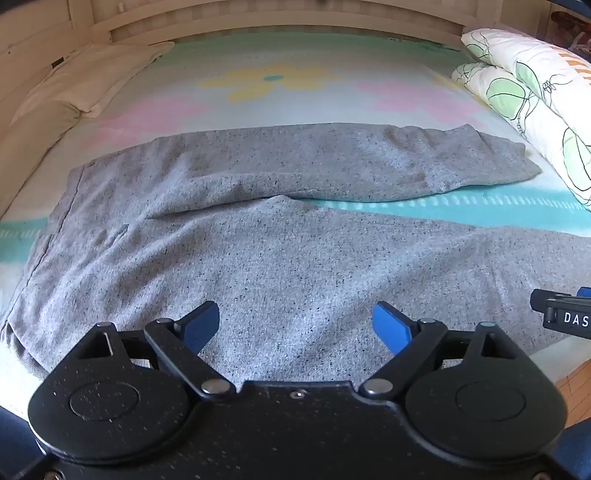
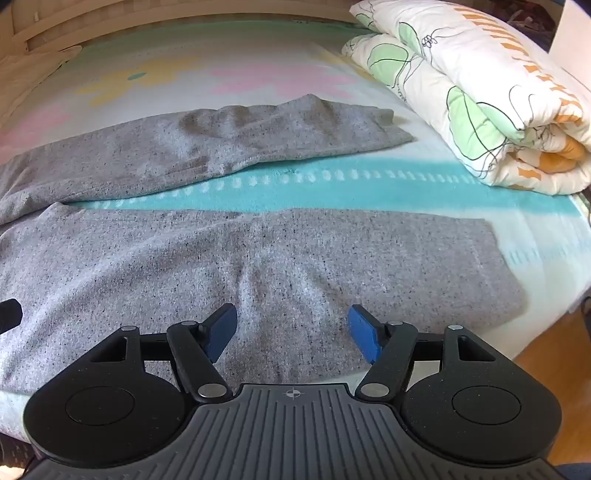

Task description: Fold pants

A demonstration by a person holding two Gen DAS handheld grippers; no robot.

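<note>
Grey speckled pants (image 1: 258, 236) lie spread flat on the bed, waistband to the left, both legs running right with a gap between them. My left gripper (image 1: 295, 317) is open and empty, hovering over the near leg close to the crotch. My right gripper (image 2: 291, 325) is open and empty over the near leg (image 2: 295, 258) further toward its hem (image 2: 495, 258). The far leg (image 2: 221, 144) lies wrinkled beyond a strip of teal sheet. The right gripper's body shows at the right edge of the left wrist view (image 1: 565, 314).
The bed sheet (image 1: 258, 81) has pastel flowers and a teal band. A folded floral duvet (image 2: 480, 92) lies at the right side. A cream pillow (image 1: 81, 77) sits at the far left. The wooden headboard (image 1: 258, 22) runs behind. The wood floor (image 2: 546, 350) shows past the bed's right edge.
</note>
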